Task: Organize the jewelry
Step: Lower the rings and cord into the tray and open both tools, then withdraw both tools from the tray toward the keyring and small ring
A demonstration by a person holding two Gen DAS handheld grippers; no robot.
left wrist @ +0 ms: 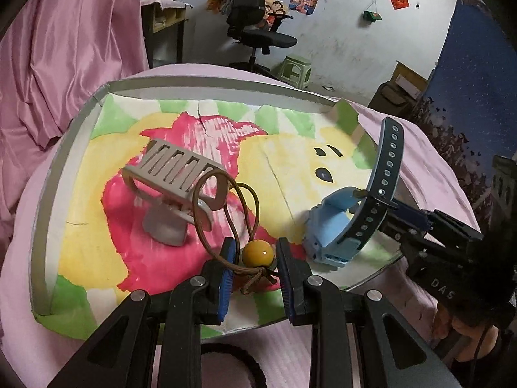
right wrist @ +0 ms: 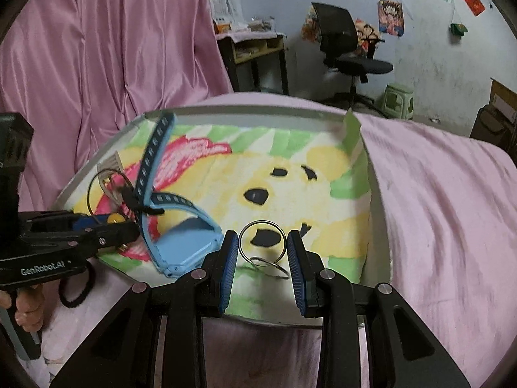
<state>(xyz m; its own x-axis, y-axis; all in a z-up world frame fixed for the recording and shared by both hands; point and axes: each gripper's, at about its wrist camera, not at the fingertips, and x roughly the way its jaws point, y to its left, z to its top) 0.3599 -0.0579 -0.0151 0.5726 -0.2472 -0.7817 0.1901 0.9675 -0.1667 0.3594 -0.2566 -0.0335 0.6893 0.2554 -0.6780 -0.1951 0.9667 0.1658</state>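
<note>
One hair claw (left wrist: 176, 190), one watch (left wrist: 349, 223), two hair ties (left wrist: 239, 223), two rings (right wrist: 262, 242).

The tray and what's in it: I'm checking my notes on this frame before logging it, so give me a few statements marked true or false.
1. The blue watch lies inside the painted tray. True.
2. The left claw has its pads on either side of a red bead. False: the bead between them is yellow, on a brown hair tie.
3. The grey hair clip is inside the tray. True.
4. The metal rings sit between the right claw's fingers. True.
5. The black hair tie lies in the tray. False: it rests on the pink cloth outside the tray's near edge.
</note>
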